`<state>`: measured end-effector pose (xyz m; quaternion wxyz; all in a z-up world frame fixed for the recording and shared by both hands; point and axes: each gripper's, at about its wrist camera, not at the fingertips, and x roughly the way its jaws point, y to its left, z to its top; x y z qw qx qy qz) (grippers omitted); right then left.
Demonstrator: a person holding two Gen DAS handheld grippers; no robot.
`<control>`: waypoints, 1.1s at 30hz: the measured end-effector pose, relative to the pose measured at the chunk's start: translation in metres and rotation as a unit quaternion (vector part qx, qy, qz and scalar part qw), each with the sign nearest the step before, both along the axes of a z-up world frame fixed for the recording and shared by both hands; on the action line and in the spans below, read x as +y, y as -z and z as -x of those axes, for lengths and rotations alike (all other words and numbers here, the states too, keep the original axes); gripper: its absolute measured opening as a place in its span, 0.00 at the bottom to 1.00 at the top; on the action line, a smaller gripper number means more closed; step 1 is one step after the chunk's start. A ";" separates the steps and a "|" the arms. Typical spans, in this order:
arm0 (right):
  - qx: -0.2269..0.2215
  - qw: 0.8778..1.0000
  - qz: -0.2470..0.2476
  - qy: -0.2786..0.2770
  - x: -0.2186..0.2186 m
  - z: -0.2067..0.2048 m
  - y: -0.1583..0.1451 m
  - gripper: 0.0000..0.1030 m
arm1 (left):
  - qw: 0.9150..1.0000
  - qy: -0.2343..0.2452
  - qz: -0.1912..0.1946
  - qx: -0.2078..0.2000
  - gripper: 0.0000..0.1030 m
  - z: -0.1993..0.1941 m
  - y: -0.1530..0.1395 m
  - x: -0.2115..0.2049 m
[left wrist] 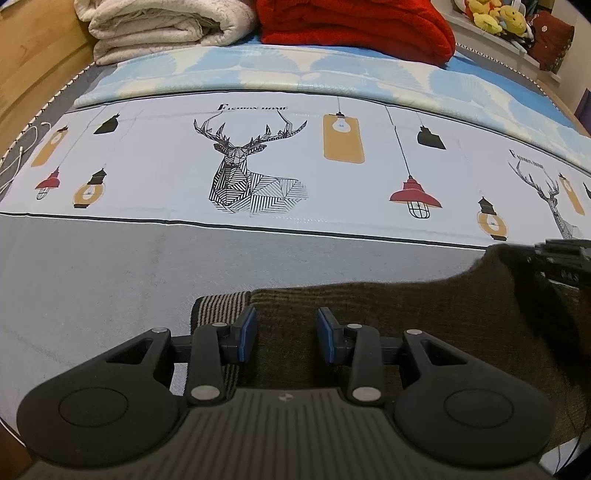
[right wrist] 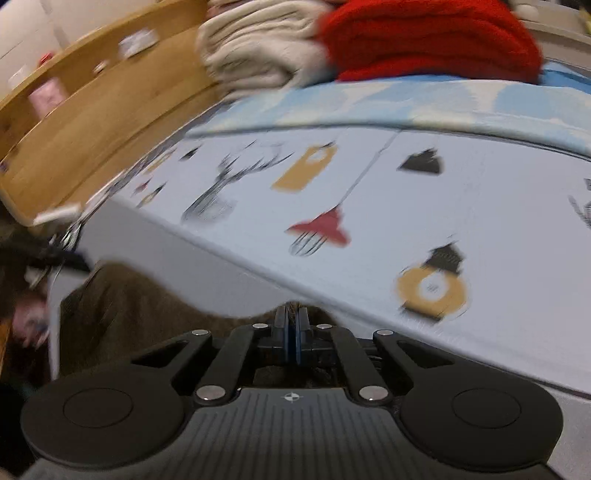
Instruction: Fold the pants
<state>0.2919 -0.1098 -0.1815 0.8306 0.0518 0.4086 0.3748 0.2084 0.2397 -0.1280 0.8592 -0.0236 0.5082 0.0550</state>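
Dark brown knit pants lie on the grey part of the bed cover, with a striped waistband at their left end. My left gripper is open, its blue pads either side of the fabric just above the pants near the waistband. The right gripper shows at the far right edge, lifting the pants there. In the right wrist view my right gripper is shut on a fold of the pants, which hang to its left. That view is motion-blurred.
The bed cover has deer and lamp prints. A folded cream blanket and a red blanket lie at the far side. A wooden bed frame runs along the left. Plush toys sit at the back right.
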 end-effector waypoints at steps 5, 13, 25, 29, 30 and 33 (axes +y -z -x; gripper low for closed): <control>-0.019 0.998 0.049 0.015 0.014 0.001 0.021 0.04 | 1.000 -0.003 -0.006 0.011 0.39 0.000 0.007 0.007; -0.091 0.970 0.127 0.188 -0.044 0.000 -0.005 0.20 | 0.995 -0.038 -0.012 0.089 0.52 0.009 0.040 0.043; -0.078 0.956 0.119 0.256 -0.219 0.128 -0.076 0.23 | 1.000 0.028 -0.002 -0.010 0.47 0.020 -0.008 -0.018; -0.035 0.940 0.120 0.316 -0.280 0.172 -0.065 0.23 | 0.997 0.071 0.001 -0.023 0.47 0.020 -0.014 -0.058; -0.023 0.935 0.116 0.334 -0.298 0.184 -0.060 0.23 | 0.996 0.083 0.003 -0.026 0.47 0.020 -0.016 -0.069; 0.017 0.920 0.130 0.370 -0.340 0.214 -0.039 0.23 | 0.993 0.117 0.013 -0.031 0.47 0.021 -0.017 -0.105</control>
